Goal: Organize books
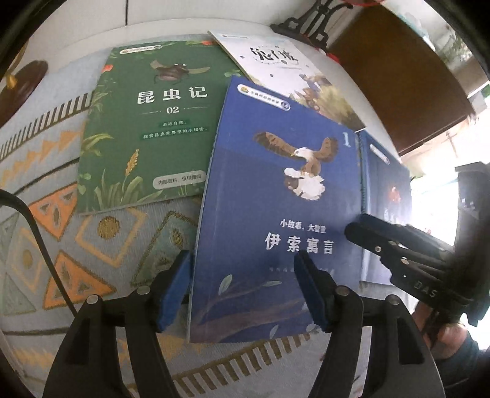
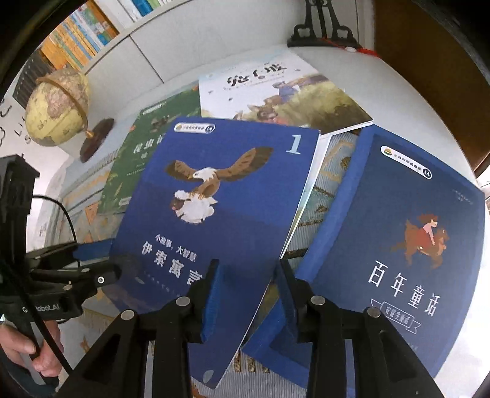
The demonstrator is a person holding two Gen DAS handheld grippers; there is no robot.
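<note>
A blue book with an eagle on its cover (image 1: 275,199) (image 2: 214,199) lies slanted, its top resting on a green insect book (image 1: 147,122) and a white picture book (image 1: 284,70). My left gripper (image 1: 242,290) straddles its lower left edge: one blue pad is beside the spine, the other over the cover, with a wide gap between them. My right gripper (image 2: 248,297) straddles the lower right corner, one pad over the cover and one past the edge. Neither pair visibly presses. To the right lies a dark blue book with a rider on a horse (image 2: 398,245).
A patterned cloth (image 1: 92,238) covers the white table. A globe on a wooden base (image 2: 58,110) stands at the back left and a black ornate stand (image 2: 321,27) at the back. Brown wooden furniture (image 1: 398,76) is at the right. A bookshelf (image 2: 79,33) fills the far left corner.
</note>
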